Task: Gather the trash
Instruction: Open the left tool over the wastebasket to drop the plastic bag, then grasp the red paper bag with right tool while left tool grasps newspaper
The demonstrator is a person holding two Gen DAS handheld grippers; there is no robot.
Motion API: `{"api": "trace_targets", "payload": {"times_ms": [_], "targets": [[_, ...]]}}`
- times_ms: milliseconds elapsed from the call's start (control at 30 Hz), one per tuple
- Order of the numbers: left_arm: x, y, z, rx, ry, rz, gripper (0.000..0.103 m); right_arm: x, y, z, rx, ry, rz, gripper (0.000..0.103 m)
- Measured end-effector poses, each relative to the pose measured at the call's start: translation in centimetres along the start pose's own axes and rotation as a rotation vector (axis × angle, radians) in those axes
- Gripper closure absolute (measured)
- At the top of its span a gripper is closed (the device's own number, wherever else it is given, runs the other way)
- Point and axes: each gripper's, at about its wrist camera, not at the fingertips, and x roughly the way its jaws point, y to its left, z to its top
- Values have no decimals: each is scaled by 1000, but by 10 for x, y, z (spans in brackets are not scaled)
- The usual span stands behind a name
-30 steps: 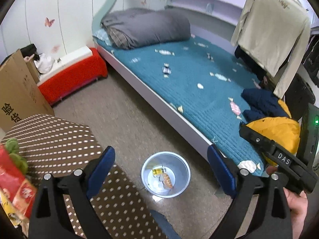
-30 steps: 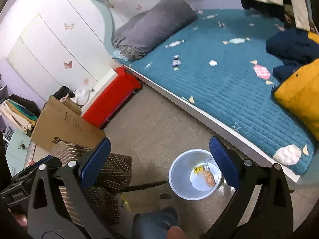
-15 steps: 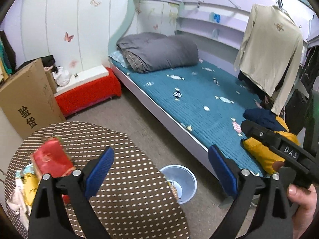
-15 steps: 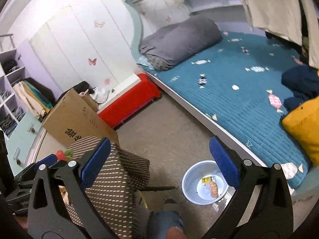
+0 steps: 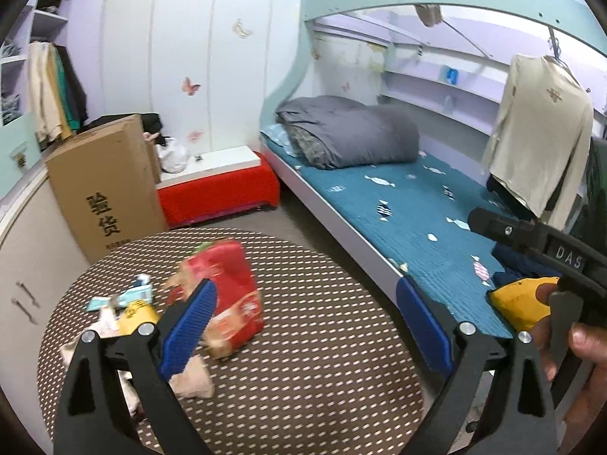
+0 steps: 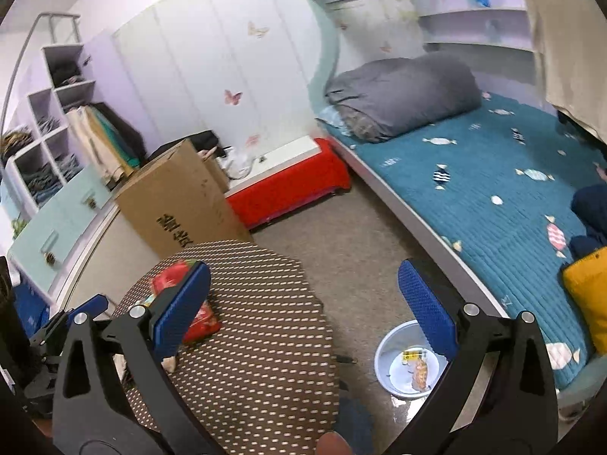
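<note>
Left claw [image 5: 303, 318]: jaws wide, empty, above the bench [image 5: 303, 379].
Trash: red snack bag [image 5: 231, 295], yellow wrapper [image 5: 138, 313] and crumpled paper [image 5: 191, 381] on bench, left part.
Right claw [image 6: 303, 311]: jaws wide, empty.
Basin [image 6: 394, 369]: on floor between bench and bed [image 6: 493, 197]; two wrappers inside.

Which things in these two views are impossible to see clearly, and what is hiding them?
- Left wrist view: small trash beside the red snack bag is motion-blurred and partly behind the left gripper; items unreadable.
- Right wrist view: same pile mostly hidden behind the right gripper.
- Right wrist view: wrappers in the bin too small to identify.
</note>
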Motion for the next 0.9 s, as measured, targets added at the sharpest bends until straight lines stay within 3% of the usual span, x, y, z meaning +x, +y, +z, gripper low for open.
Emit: {"api": "trace_targets", "payload": {"times_ms": [267,600,900], "targets": [[-26,53,-27,-50,-31,94,10,14,47,-12,-75,47,43,6],[-39,149,-82,-203,9,230,10,44,93,-37,-154,143,75,6],[-27,233,-103,-307,59,341,10,81,122,-56,-191,224,96,6]]}}
